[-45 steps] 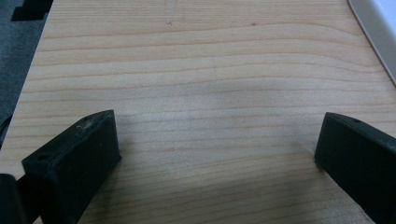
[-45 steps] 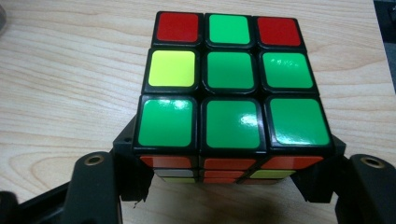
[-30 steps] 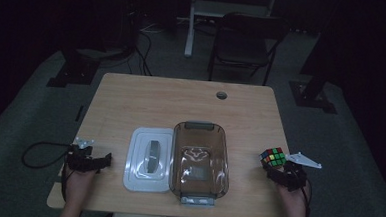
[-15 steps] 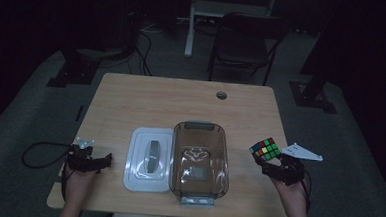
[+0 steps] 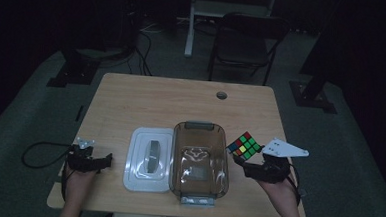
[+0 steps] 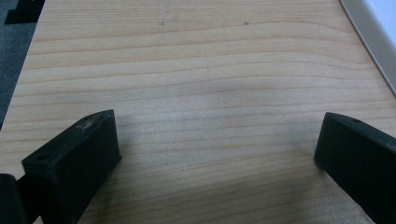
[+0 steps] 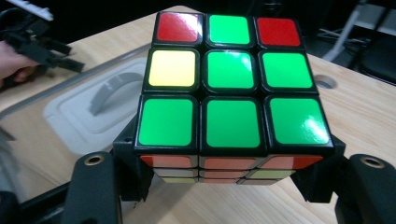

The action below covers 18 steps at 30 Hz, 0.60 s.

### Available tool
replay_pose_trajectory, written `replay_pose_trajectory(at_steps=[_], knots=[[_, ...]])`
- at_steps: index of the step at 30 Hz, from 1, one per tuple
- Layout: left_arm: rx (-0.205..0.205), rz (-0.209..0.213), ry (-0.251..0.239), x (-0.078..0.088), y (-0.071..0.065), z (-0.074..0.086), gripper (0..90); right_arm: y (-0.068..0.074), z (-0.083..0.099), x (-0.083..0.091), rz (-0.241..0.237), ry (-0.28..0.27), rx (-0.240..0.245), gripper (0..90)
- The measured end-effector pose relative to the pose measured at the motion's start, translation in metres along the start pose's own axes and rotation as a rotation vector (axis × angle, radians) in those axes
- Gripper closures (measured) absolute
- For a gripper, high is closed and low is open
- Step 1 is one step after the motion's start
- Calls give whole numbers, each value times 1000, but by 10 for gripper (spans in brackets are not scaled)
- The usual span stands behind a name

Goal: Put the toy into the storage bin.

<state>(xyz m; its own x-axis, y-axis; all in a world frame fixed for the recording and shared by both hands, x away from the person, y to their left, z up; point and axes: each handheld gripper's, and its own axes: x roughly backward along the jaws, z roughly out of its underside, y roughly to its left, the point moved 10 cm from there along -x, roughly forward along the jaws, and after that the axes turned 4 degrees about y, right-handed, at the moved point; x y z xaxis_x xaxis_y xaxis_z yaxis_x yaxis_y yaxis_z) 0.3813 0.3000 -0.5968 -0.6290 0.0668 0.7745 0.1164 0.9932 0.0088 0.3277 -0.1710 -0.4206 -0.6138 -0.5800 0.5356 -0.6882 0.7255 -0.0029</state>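
A scrambled puzzle cube (image 5: 245, 145) hangs above the table beside the right edge of a brown see-through box (image 5: 199, 164), with my right gripper (image 5: 251, 159) shut on it. In the right gripper view the cube (image 7: 229, 93) shows a mostly green top face and sits clamped between the two black jaws. A white lid (image 5: 150, 159) with a grey handle lies left of the box. My left gripper (image 5: 105, 160) rests on the table at the front left, open, with bare wood between its fingers (image 6: 74, 163).
The wooden table (image 5: 181, 98) has a round cable hole (image 5: 221, 95) at the back right. A black cable (image 5: 41, 155) loops off the left edge. A dark folding chair (image 5: 247, 41) and stand legs are on the floor behind the table.
My right gripper has lifted the cube off the table and carried it left, toward the brown box. The left gripper has stayed where it was.
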Motion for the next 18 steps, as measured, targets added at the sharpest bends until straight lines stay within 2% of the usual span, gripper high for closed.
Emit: replay_pose_trajectory(at_steps=[4, 12, 13, 18], knots=[[0, 0, 1, 0, 0, 0, 6, 15, -5, -8, -43, 16, 42, 340], [0, 1, -1, 0, 0, 0, 6, 33, -11, -18, -99, 40, 103, 340], [0, 1, -1, 0, 0, 0, 6, 41, -11, -23, -122, 57, 128, 340], [0, 1, -1, 0, 0, 0, 6, 52, -8, -32, -157, 96, 163, 340]])
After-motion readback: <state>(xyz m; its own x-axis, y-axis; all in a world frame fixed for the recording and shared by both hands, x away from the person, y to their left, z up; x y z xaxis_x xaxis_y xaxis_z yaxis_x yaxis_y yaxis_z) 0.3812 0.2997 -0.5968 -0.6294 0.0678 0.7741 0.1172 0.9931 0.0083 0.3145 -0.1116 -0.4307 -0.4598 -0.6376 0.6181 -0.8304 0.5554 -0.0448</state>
